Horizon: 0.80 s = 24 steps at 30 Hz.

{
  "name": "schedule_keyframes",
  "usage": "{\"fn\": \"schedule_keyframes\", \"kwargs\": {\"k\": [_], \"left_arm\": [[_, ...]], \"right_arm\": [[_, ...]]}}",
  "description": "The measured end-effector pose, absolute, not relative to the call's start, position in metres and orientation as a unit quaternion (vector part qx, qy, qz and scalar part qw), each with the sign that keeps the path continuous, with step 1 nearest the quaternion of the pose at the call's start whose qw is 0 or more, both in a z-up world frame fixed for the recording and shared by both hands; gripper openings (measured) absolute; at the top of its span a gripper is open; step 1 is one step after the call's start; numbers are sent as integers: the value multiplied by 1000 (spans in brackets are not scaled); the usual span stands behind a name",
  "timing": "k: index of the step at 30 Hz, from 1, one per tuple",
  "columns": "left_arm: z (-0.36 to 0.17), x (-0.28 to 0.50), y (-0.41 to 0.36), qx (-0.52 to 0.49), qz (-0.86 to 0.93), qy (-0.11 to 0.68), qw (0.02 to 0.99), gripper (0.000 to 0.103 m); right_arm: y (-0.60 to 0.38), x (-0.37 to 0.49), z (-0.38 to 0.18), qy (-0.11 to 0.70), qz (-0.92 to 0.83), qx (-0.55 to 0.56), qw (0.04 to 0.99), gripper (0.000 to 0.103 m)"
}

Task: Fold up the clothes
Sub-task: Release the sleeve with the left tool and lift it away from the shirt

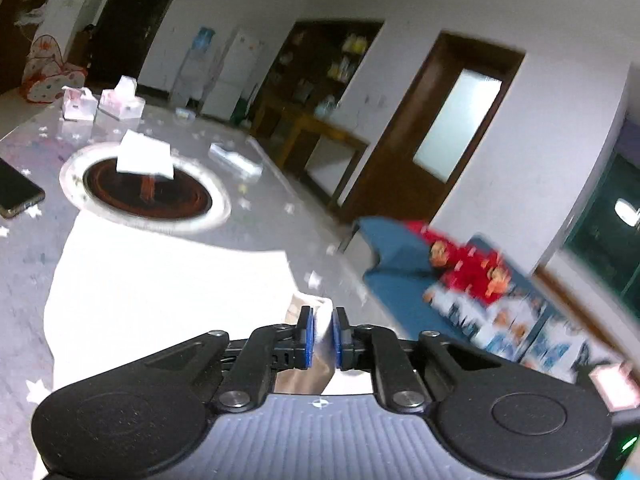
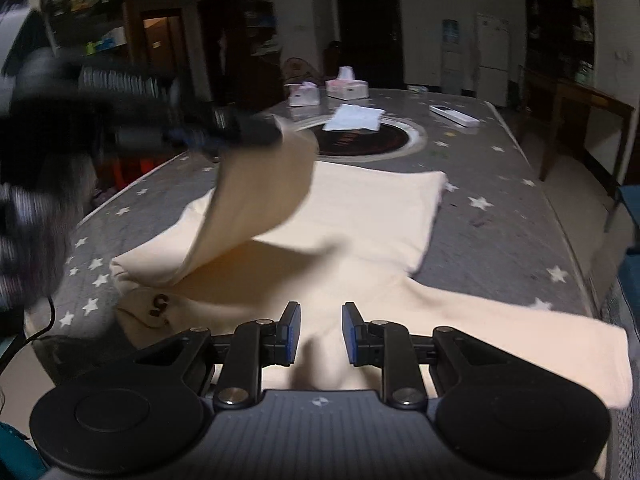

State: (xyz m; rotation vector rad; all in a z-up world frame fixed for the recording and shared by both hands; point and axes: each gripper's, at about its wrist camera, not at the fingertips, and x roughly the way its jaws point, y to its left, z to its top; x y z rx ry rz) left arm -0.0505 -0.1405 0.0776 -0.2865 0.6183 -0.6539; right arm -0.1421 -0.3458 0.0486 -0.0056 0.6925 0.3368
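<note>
A cream long-sleeved garment (image 2: pixel 360 216) lies spread on the grey star-patterned table (image 2: pixel 500 208), with a "5" label (image 2: pixel 160 303) near its left edge. My left gripper (image 1: pixel 323 334) is shut on the cuff of one sleeve (image 1: pixel 316 312). From the right wrist view that left gripper (image 2: pixel 240 130) holds the sleeve (image 2: pixel 264 200) lifted in an arc above the garment's body. My right gripper (image 2: pixel 320 332) hovers open low over the near part of the garment, nothing between its fingers. The other sleeve (image 2: pixel 540 336) lies flat to the right.
A round inset hotplate (image 2: pixel 364 140) sits mid-table with a folded white cloth (image 2: pixel 356 118) on it. Tissue boxes (image 2: pixel 346 86) stand at the far end, a white remote (image 2: pixel 454 115) to the right, a phone (image 1: pixel 18 196) at the left. A blue sofa (image 1: pixel 460 280) lies beyond the table.
</note>
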Motion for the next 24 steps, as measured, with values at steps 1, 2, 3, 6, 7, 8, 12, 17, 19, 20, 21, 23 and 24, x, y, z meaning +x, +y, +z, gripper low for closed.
{"fn": "schedule_keyframes", "kwargs": {"k": [1, 2, 3, 6, 7, 8, 12, 17, 19, 20, 21, 23, 24], "left_arm": [[73, -51, -145, -128, -312, 304, 891, 16], [70, -51, -141, -125, -310, 305, 891, 17], [68, -51, -137, -121, -309, 307, 892, 19], [61, -53, -126, -109, -303, 312, 894, 41], [59, -53, -123, -105, -301, 314, 895, 43], [57, -53, -119, -102, -299, 315, 895, 43], [48, -55, -93, -96, -272, 327, 900, 43], [35, -52, -56, -101, -232, 346, 904, 41], [31, -50, -48, -99, -225, 352, 903, 34], [28, -49, -45, -99, -221, 355, 903, 30], [26, -48, -41, -98, -217, 359, 902, 28], [21, -46, -34, -102, -209, 364, 902, 16], [21, -46, -31, -99, -202, 364, 904, 14]], "right_arm": [[-348, -142, 48, 339, 160, 0, 927, 22], [-350, -142, 47, 340, 156, 3, 927, 22], [-352, -142, 47, 341, 152, 6, 928, 24], [-357, -141, 47, 340, 146, 15, 929, 38], [-358, -141, 47, 340, 146, 17, 929, 38], [-358, -139, 47, 340, 146, 20, 929, 38], [-355, -128, 45, 344, 147, 32, 927, 38], [-348, -112, 40, 351, 147, 37, 924, 38], [-345, -107, 40, 349, 149, 40, 924, 38], [-343, -104, 40, 349, 150, 42, 924, 38], [-342, -102, 39, 349, 152, 44, 924, 38], [-338, -98, 38, 349, 155, 46, 923, 38], [-337, -95, 36, 352, 155, 44, 922, 38]]}}
